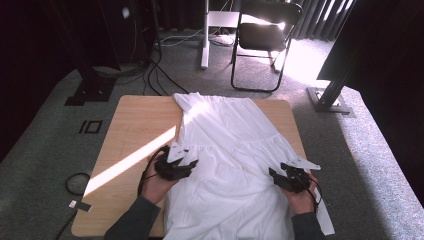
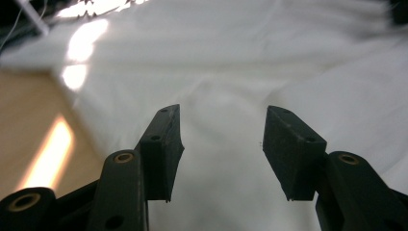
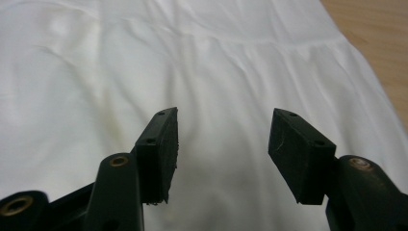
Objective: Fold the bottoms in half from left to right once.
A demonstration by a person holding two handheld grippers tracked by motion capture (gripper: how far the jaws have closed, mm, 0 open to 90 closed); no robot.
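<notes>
White dress (image 1: 235,150) on tabletop (image 1: 135,125): soft, limp, light; pinch side edges. Left tongs (image 1: 186,162) and right tongs (image 1: 278,170) both parted, empty.

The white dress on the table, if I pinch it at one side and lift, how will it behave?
The white dress would probably drape and sag, since it lies flat with soft folds and gathers. It looks light, thin cloth. Its hem hangs over the near edge of the table, so pulling could slide the whole dress along the smooth wood.

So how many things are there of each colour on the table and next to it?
White: 1, the dress
Black: 3, the left gripper, the right gripper and the folding chair
Light wood: 1, the table
Total: 5
</notes>
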